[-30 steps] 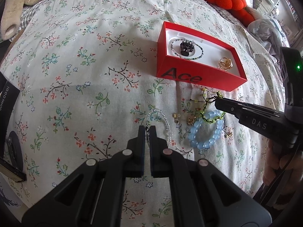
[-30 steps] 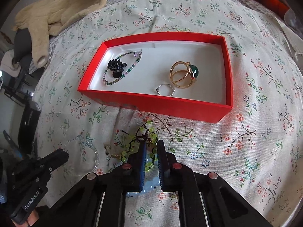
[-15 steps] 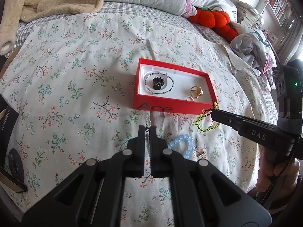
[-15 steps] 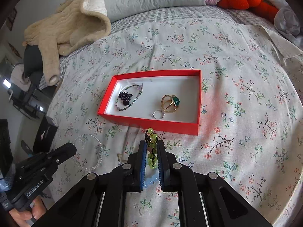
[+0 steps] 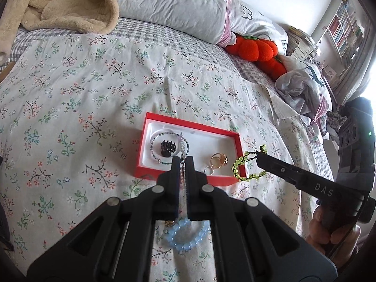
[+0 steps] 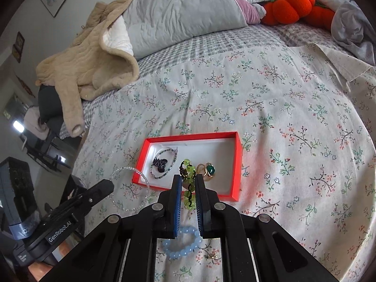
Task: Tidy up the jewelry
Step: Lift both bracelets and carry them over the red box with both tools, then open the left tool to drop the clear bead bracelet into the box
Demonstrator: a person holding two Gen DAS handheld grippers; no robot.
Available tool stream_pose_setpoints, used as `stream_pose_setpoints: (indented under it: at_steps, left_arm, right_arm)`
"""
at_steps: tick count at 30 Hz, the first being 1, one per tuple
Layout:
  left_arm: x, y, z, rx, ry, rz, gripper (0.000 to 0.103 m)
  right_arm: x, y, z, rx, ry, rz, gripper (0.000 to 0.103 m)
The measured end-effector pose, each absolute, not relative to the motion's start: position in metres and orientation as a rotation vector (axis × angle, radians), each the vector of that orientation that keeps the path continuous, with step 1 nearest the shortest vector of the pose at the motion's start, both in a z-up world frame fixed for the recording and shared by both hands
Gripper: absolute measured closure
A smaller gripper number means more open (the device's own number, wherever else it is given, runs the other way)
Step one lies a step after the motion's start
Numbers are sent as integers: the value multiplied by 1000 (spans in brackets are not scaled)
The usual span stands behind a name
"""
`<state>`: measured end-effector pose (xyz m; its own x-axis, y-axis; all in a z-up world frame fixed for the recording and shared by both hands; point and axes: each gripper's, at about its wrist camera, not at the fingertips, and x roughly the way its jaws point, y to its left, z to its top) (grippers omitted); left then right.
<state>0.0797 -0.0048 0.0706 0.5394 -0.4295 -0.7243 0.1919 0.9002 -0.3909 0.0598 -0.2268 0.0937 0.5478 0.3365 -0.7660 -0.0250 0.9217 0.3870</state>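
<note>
A red box [image 5: 185,180] [image 6: 237,162] with a white inside lies on the floral bedspread. It holds a dark bead bracelet [image 5: 155,157], a black claw clip [image 5: 167,148] and a gold ring with a green stone [image 6: 208,169]. My left gripper [image 5: 182,159] is shut on a clear bead bracelet [image 6: 129,189], which hangs from it in the air left of the box. My right gripper [image 6: 188,178] is shut on a green bead bracelet [image 5: 244,166] [image 6: 189,183], held above the box's near right part. A pale blue bead bracelet [image 5: 185,236] [image 6: 182,243] lies on the bed below both grippers.
A small gold piece [image 6: 214,255] lies by the blue bracelet. A beige fleece jacket [image 6: 89,70], grey pillows [image 5: 174,7] and an orange plush pumpkin [image 5: 256,49] lie at the far side of the bed. Crumpled clothes [image 5: 303,87] lie at the right.
Both grippers have risen well above the bed, each lifting its bracelet. The box now looks smaller and farther below. The blue bracelet stays on the bed.
</note>
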Motion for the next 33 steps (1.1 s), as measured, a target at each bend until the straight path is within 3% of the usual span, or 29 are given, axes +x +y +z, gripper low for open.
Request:
stream_pose_setpoints:
  at_steps: [19,22,26,28,33]
  left_arm:
    - [121,-17,28,-241,969,-246,97]
    - [119,-15,31,-232,969,-233,83]
    - [111,-9,37,-205,974,-214,75]
    - [105,-3,37,-191,990,-191,64]
    - [97,10,30,-153,1064,-129,56]
  right_arm:
    - [82,-227,82,322,959,241,92]
    - [84,-225,79,317,963,236,92]
    - [87,-221,77,310,970,235,92]
    - [88,-216,76,306,972,241,92]
    - [96,-198,70,306,989,281,92]
